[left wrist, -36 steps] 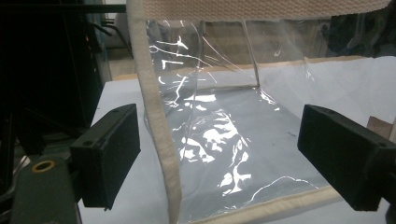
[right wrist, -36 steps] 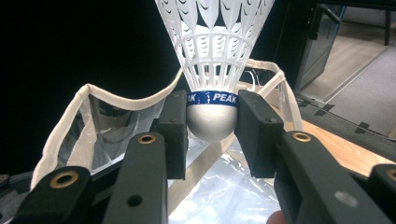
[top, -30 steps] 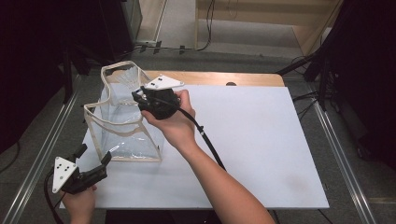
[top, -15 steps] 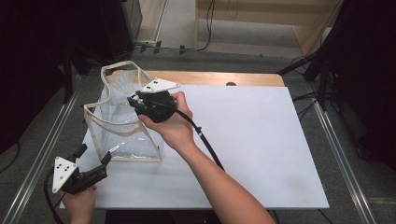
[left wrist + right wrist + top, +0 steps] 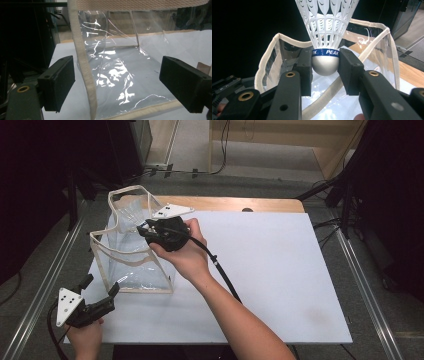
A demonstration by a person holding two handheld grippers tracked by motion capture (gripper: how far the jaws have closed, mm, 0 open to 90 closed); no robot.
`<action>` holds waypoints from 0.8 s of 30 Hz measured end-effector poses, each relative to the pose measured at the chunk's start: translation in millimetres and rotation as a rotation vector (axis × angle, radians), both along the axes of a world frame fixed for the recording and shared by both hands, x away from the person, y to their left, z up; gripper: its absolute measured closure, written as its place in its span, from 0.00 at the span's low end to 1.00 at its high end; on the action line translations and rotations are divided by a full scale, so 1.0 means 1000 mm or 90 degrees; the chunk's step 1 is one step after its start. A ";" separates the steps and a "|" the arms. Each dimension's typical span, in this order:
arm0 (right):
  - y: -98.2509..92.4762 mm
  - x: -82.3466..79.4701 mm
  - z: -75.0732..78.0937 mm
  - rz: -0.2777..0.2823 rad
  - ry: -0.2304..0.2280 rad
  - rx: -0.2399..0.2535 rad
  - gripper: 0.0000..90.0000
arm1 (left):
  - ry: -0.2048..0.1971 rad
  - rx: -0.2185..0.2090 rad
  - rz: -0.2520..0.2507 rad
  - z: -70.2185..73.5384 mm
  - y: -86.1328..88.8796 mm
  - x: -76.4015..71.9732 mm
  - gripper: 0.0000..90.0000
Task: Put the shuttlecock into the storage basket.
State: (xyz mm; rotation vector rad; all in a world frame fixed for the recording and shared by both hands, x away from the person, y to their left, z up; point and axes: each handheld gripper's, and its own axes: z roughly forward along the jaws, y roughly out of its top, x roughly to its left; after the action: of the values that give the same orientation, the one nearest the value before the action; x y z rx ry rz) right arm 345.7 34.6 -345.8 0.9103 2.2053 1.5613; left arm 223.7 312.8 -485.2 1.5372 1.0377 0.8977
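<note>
A clear plastic bag (image 5: 131, 251) with a cream fabric rim stands open on the white table, at its left. My right gripper (image 5: 325, 65) is shut on a white shuttlecock (image 5: 325, 37) by its round cork, just under the blue band, and holds it over the bag's (image 5: 372, 47) mouth. In the high view that right gripper (image 5: 148, 228) sits above the bag's top rim. My left gripper (image 5: 100, 287) stands open low at the table's front-left corner, its jaws either side of the bag's near corner (image 5: 85, 75) without touching it.
The white sheet (image 5: 270, 270) covers most of a wooden table (image 5: 260, 204). A black cable (image 5: 220, 270) trails from the right gripper along the forearm. Metal rails (image 5: 365, 285) run along both sides, and dark equipment stands beyond the left edge.
</note>
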 end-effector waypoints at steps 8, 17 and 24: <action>0.000 -0.001 0.001 0.005 -0.021 0.014 0.42 | 0.000 0.001 0.000 0.000 0.000 0.000 0.15; -0.006 -0.002 0.005 -0.006 -0.049 0.016 0.37 | 0.000 0.001 0.000 0.000 0.000 0.000 0.15; -0.012 -0.002 0.003 -0.014 -0.053 0.022 0.36 | -0.001 0.001 0.000 0.000 0.000 0.000 0.15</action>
State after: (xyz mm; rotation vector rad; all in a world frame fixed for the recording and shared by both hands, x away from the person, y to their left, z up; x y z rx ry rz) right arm 344.0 22.2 -342.9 0.8608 2.1111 1.6026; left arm 223.9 312.4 -485.3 1.5379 1.0367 0.9003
